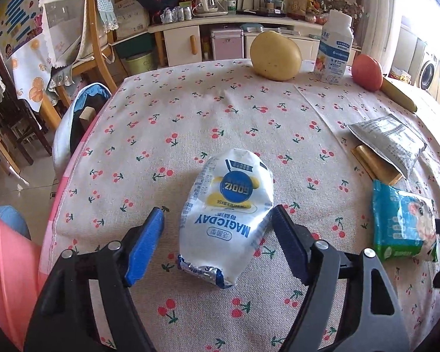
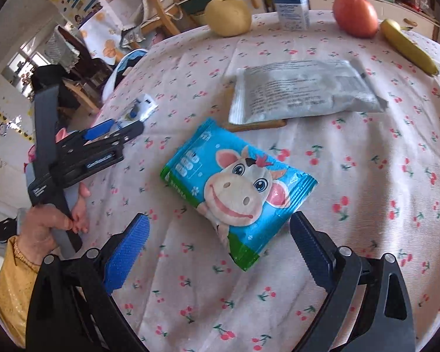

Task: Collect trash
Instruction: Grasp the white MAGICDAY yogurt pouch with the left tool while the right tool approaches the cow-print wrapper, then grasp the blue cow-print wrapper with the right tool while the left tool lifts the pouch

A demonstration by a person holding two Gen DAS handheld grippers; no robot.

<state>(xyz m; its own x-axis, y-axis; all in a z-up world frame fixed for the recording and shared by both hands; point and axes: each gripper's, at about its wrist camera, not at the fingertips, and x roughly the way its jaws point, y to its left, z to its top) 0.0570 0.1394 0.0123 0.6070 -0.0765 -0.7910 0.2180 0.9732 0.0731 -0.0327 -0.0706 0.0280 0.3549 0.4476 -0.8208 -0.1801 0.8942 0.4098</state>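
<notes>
A puffy white plastic snack bag with a blue circle and yellow spots lies on the cherry tablecloth, its bottom end crumpled. The left gripper sits around it, jaws apart, the right pad touching it. The right gripper hangs wide open over a blue cow-face packet.

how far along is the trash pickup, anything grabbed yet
Nothing looks collected yet. The left gripper straddles the white MAGICDAY wrapper, one pad touching its edge, the other apart, so no grip. The right gripper hangs open over the blue cow-print packet. Those two and the silver pouch lie on the tablecloth. A pink bin waits at the table's edge.
</notes>
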